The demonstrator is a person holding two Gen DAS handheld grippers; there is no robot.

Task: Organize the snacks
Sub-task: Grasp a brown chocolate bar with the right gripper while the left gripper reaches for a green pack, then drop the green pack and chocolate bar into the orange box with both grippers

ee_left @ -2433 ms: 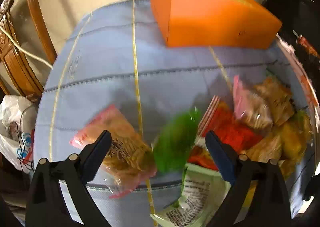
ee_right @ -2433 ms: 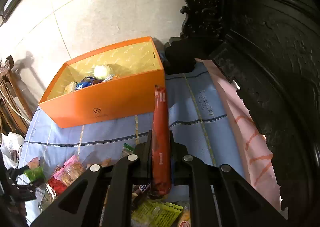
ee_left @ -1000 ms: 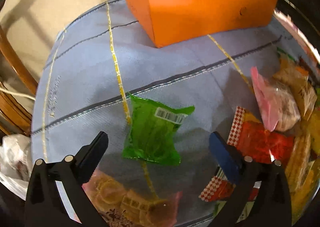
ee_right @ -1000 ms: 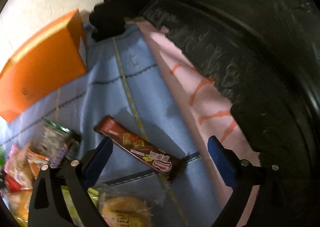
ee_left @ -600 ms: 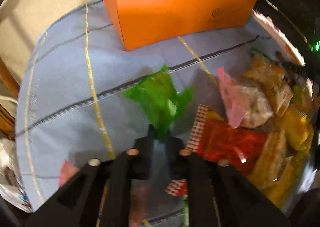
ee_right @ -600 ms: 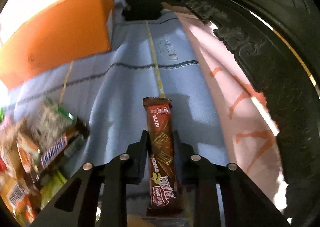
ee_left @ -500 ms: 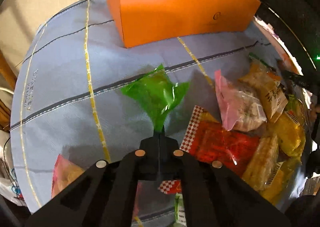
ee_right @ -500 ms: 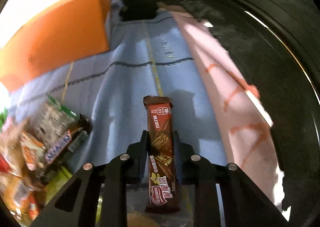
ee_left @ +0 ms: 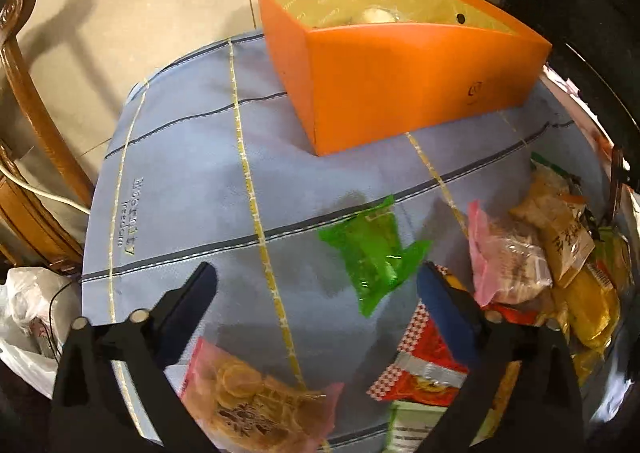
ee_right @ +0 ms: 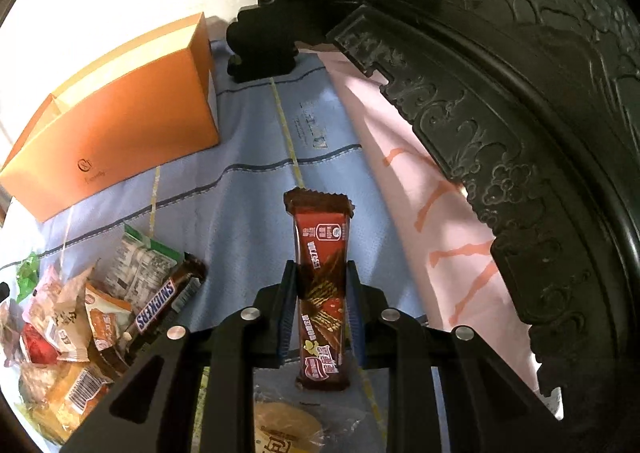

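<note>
On the left we see a carved wooden chair and a white plastic bag beside the table's blue cloth. Our left tongs have just sprung apart and stand spread wide, holding nothing; the green packet sits between and just past their tips, and we cannot tell whether it rests on the cloth. Behind it stands the open orange box. A heap of snacks lies to the right. Our right tongs are pinching a brown chocolate bar across its middle, clear of the cloth. Dark carved furniture fills the right.
</note>
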